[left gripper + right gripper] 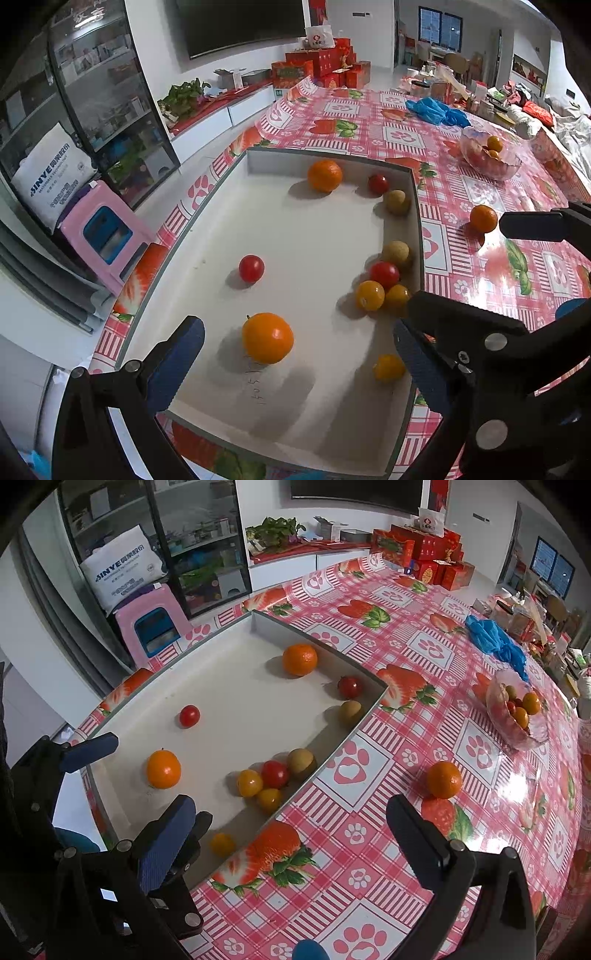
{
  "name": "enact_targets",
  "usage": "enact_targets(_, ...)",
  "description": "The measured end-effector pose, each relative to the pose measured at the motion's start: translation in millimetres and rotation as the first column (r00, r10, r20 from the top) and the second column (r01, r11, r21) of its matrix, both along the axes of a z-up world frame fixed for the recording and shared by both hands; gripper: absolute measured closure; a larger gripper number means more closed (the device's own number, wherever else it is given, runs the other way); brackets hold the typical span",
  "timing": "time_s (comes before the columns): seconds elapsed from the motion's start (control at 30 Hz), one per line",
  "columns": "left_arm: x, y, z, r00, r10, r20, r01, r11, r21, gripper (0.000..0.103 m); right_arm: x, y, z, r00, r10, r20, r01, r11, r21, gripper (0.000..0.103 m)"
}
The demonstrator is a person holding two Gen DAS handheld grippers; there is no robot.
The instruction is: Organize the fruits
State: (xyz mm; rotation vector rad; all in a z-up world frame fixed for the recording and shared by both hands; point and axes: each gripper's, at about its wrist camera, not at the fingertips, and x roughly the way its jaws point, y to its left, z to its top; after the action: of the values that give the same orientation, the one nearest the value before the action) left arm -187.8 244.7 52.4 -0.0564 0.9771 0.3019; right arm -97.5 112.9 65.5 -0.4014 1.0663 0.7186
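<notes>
Both grippers empty, jaws apart, left gripper [299, 354] over tray [415, 206], right gripper [291, 830] beside.

Left tool [299, 354] and right tool [291, 830] both gape wide (nothing held), side by side.

Fruits in tray [325, 764], one orange [444, 779] outside, bowl [517, 734] beyond
</notes>
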Motion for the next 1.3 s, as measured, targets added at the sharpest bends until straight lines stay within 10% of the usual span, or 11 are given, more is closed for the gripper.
enact_targets(1.3,0.5,-6.4,-1.7,1.000,-0.020,-0.010,0.020,1.000,0.007,0.000,-4.5,-0.3,-3.0,1.000,0.008,-0.005,-0.008,1.000,-0.006,0.000)
